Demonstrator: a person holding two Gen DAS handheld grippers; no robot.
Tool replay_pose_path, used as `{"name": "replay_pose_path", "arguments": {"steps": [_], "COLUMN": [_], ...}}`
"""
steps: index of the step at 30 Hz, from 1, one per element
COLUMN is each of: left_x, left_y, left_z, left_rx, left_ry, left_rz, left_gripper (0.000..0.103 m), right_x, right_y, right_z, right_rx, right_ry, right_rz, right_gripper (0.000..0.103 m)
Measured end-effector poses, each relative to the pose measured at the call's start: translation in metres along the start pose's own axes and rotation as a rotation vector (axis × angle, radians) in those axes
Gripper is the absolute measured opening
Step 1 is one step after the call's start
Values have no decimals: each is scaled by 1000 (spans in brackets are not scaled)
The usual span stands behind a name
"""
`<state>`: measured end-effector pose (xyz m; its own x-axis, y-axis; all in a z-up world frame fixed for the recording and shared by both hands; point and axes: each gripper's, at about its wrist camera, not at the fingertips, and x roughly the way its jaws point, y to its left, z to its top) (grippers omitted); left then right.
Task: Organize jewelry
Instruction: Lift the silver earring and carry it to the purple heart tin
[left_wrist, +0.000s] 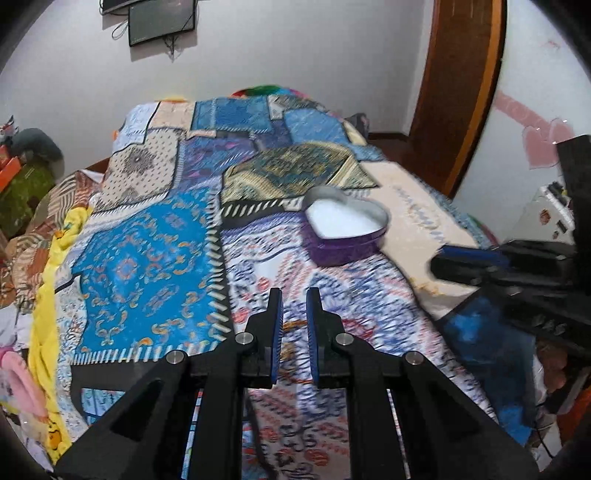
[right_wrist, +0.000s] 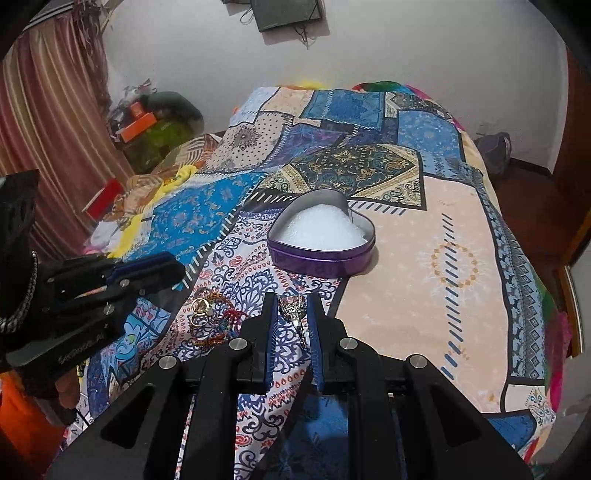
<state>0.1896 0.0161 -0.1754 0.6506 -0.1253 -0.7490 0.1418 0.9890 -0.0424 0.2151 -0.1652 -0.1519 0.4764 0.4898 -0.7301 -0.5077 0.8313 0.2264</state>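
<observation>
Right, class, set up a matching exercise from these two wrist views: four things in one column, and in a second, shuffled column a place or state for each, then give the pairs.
Things
1. silver ring
2. heart-shaped purple tin
3. gold and red jewelry pile
4. left gripper

Places or states
A. lying loose on the patchwork bedspread, just left of the right gripper
B. nearly closed, nothing between its fingers
C. held between the right gripper's blue pads
D. lid off, filled with white padding

Pairs: 1-C, 2-D, 3-A, 4-B
</observation>
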Motion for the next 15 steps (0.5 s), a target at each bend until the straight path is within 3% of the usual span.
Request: {"name": "replay_pose_path", "arguments": {"steps": [4, 6, 10, 15], "left_x": [19, 26, 33, 39], "left_y": [20, 28, 30, 5], "left_z": [-10, -16, -22, -10], "left_rx": [-24, -49, -69, -28], "left_ry": [81, 114, 148, 135], "left_rz": [37, 38, -2, -71], "left_gripper": [22, 23, 23, 23], "right_x": [0, 2, 6, 9], "right_y": [-3, -3, -5, -9], "right_z": [-1, -1, -3, -5], "right_rx": [7, 8, 12, 21], "right_ry": [2, 6, 14, 20], "right_rz": [3, 5, 5, 2], "right_gripper": [14, 14, 14, 14]}}
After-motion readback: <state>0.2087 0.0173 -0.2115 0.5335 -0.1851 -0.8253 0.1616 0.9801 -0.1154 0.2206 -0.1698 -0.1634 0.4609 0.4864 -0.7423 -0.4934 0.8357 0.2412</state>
